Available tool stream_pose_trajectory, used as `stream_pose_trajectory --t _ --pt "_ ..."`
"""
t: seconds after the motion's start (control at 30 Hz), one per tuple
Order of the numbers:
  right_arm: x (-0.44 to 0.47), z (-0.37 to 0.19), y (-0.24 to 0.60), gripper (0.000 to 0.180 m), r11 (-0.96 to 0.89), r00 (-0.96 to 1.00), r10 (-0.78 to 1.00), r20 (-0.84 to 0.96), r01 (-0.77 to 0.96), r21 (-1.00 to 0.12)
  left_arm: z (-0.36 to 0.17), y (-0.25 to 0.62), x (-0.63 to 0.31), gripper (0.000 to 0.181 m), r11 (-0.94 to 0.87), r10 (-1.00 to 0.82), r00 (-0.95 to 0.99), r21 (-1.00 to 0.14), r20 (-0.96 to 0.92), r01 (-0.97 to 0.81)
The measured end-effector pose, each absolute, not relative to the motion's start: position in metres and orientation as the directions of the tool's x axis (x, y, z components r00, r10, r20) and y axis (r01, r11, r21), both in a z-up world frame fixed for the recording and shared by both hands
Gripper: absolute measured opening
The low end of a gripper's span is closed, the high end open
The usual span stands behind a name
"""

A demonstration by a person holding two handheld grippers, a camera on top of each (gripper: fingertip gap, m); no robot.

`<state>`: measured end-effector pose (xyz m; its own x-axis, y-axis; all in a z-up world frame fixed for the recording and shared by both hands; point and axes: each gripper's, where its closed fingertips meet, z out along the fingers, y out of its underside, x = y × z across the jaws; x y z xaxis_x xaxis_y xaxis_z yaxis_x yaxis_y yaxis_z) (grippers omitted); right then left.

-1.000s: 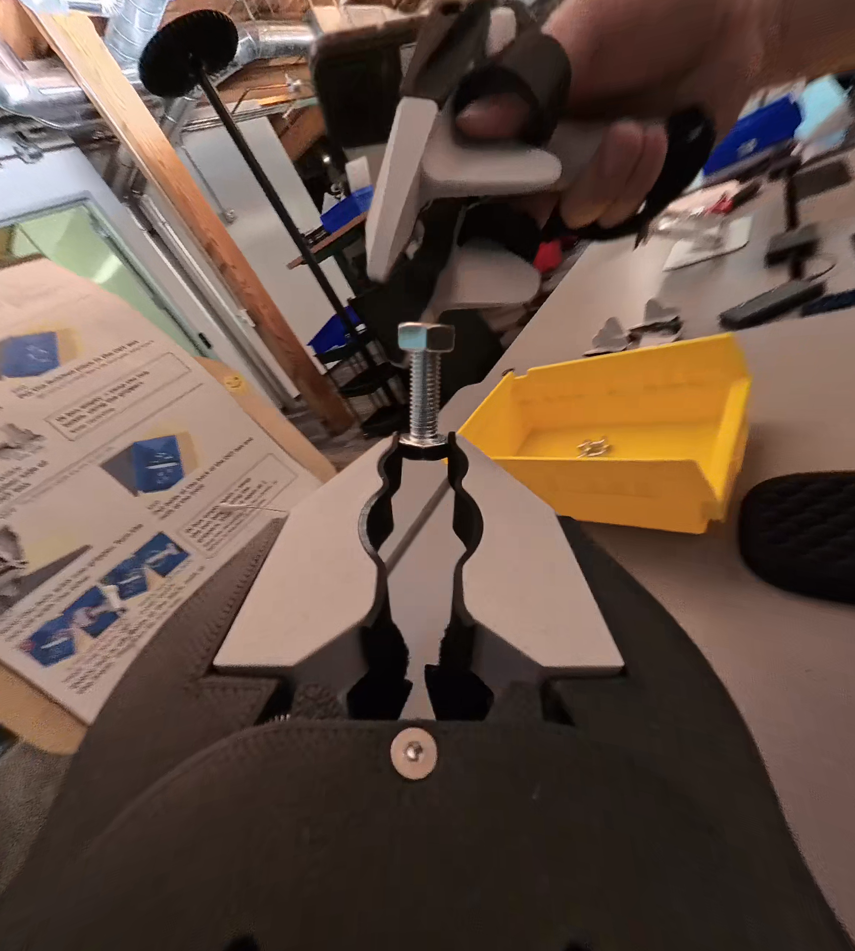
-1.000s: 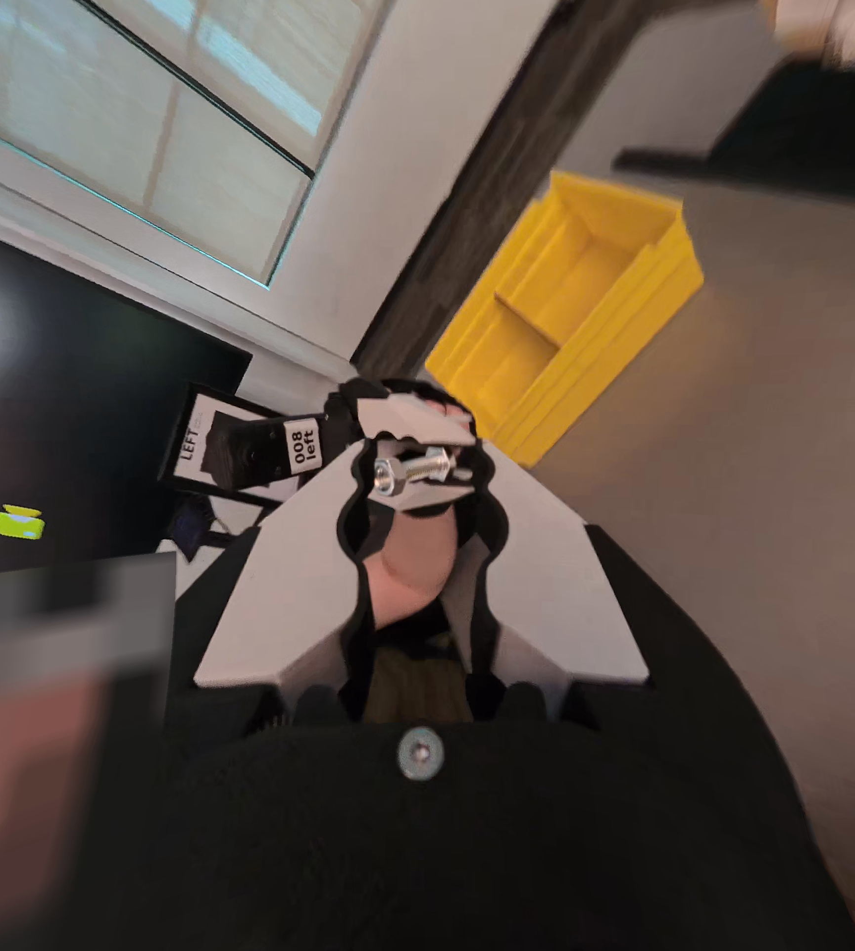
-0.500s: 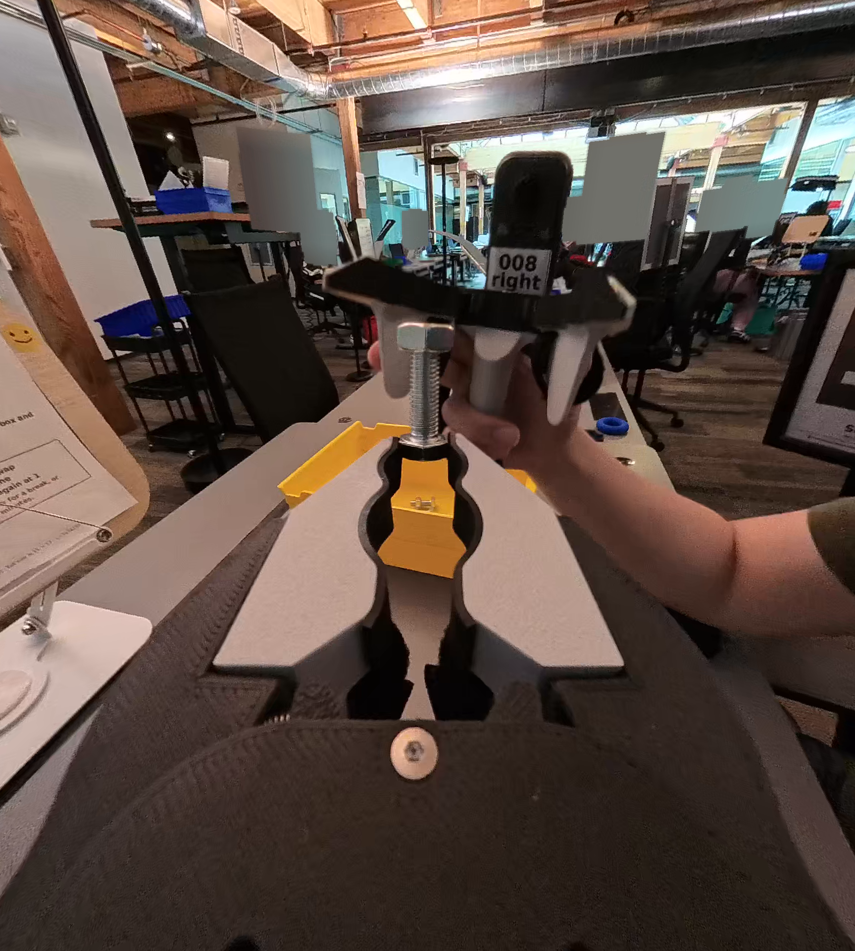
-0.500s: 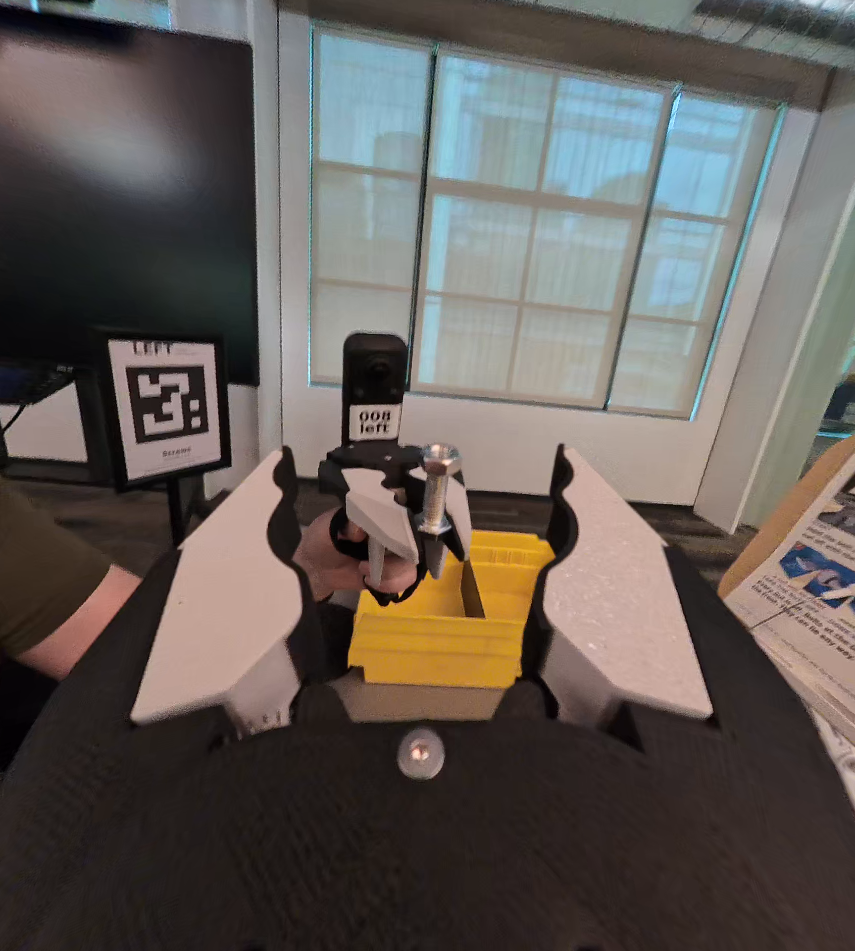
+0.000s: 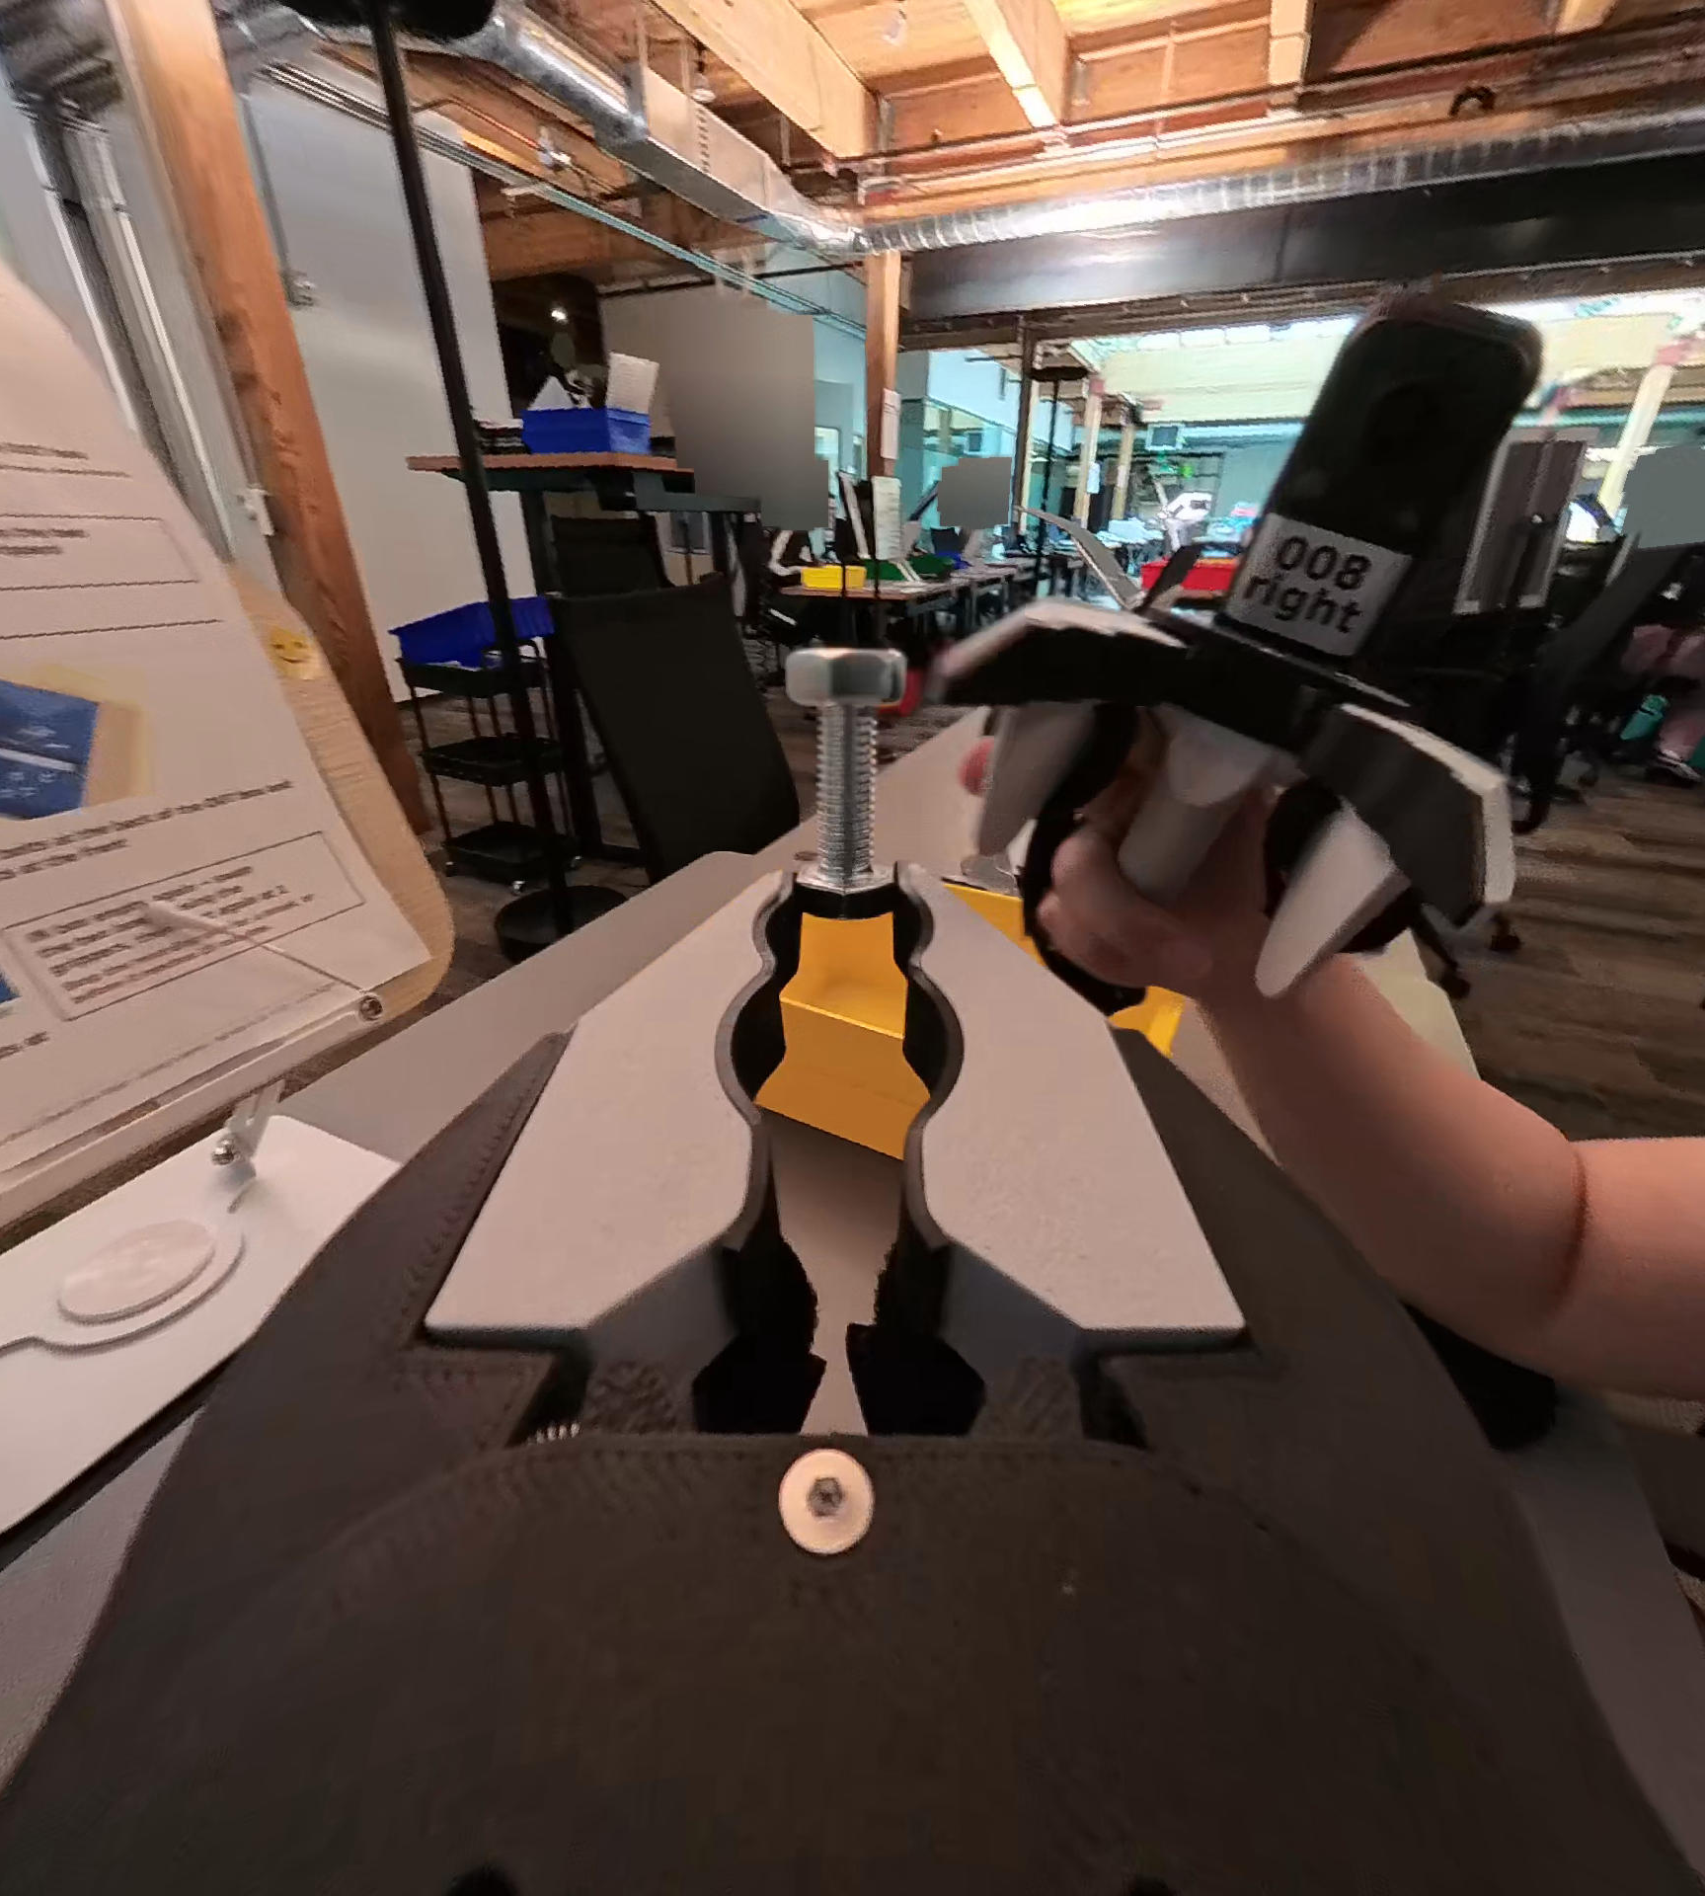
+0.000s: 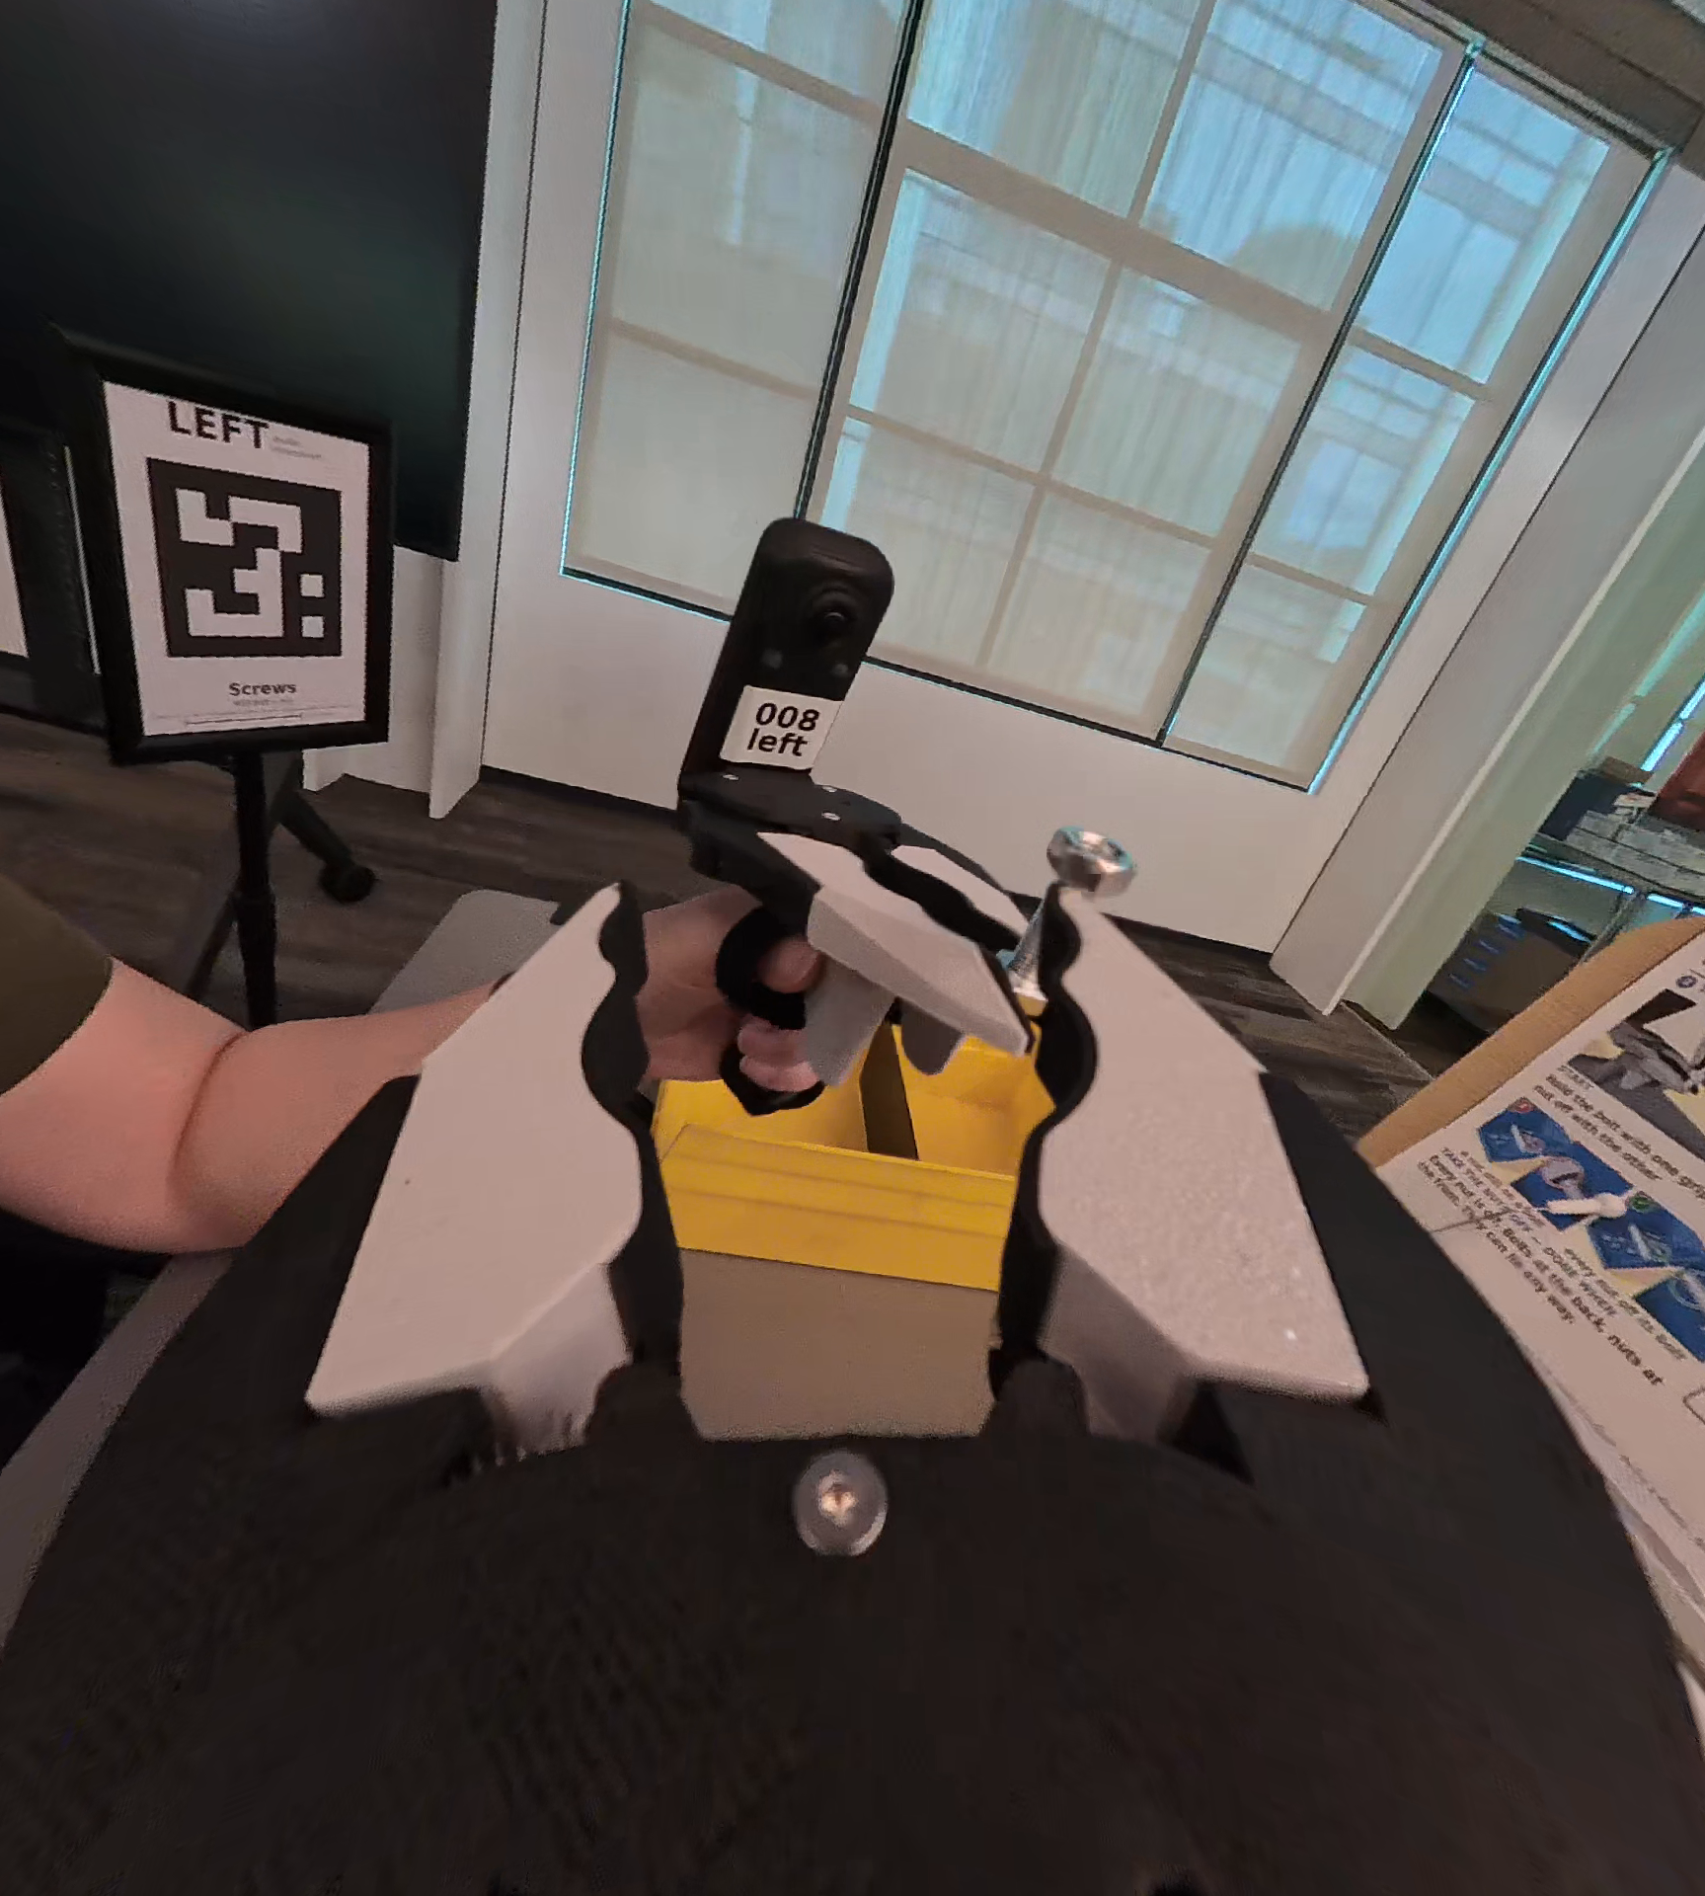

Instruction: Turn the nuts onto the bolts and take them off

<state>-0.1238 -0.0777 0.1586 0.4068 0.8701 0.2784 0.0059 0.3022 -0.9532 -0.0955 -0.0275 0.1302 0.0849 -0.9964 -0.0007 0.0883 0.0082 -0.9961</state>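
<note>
My left gripper is shut on the nut at the lower end of a silver bolt. The bolt stands upright above the fingertips, its hex head on top. My right gripper is open and empty. In the left wrist view it is held in a hand to the right of the bolt head, apart from it. The right wrist view shows the left gripper with the bolt sticking up from it, partly hidden behind my right finger.
A yellow bin sits on the grey table under both grippers, also in the right wrist view. An instruction sheet on a stand is on the left. A framed marker sign stands behind.
The right gripper was closed around the bolt head a second ago; it has opened and drawn back to the right of the bolt. The left gripper keeps its hold.
</note>
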Motion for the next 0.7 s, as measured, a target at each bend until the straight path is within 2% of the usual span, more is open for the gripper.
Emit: stream_pose_trajectory --t 0.07,0.23,0.37,0.4,0.43,0.5,0.63,0.7 --pt "-0.121 0.164 -0.076 0.077 0.284 0.439 0.863 0.251 -0.009 -0.959 0.133 -0.026 -0.102 0.016 0.006 -0.996 0.087 -0.995 0.003 0.102" --pt "-0.130 0.165 -0.074 0.103 0.277 0.437 0.870 0.228 -0.051 -0.959 0.134 -0.046 -0.098 0.016 0.005 -1.000 -0.005 -0.997 -0.005 0.081" --pt "-0.137 0.161 -0.076 0.106 0.279 0.436 0.866 0.246 -0.013 -0.960 0.133 -0.042 -0.093 0.016 0.037 -0.998 0.053 -0.997 -0.034 0.072" --pt "-0.137 0.161 -0.081 0.094 0.289 0.422 0.867 0.264 0.005 -0.957 0.136 -0.036 -0.096 0.016 0.037 -0.996 0.085 -0.995 -0.029 0.092" --pt "-0.138 0.160 -0.091 0.072 0.287 0.380 0.884 0.273 0.020 -0.958 0.139 -0.029 -0.101 0.016 0.028 -0.993 0.121 -0.993 -0.014 0.114" --pt "-0.133 0.168 -0.090 0.077 0.264 0.423 0.874 0.239 0.000 -0.965 0.141 -0.022 -0.109 0.016 0.022 -0.990 0.144 -0.992 -0.004 0.124" --pt "-0.130 0.169 -0.075 0.101 0.285 0.497 0.832 0.245 -0.006 -0.958 0.138 -0.037 -0.104 0.016 0.044 -0.997 0.070 -0.995 -0.038 0.089" --pt "-0.136 0.164 -0.073 0.104 0.275 0.481 0.844 0.237 -0.009 -0.961 0.136 -0.048 -0.095 0.016 0.050 -0.998 0.033 -0.996 -0.048 0.074"
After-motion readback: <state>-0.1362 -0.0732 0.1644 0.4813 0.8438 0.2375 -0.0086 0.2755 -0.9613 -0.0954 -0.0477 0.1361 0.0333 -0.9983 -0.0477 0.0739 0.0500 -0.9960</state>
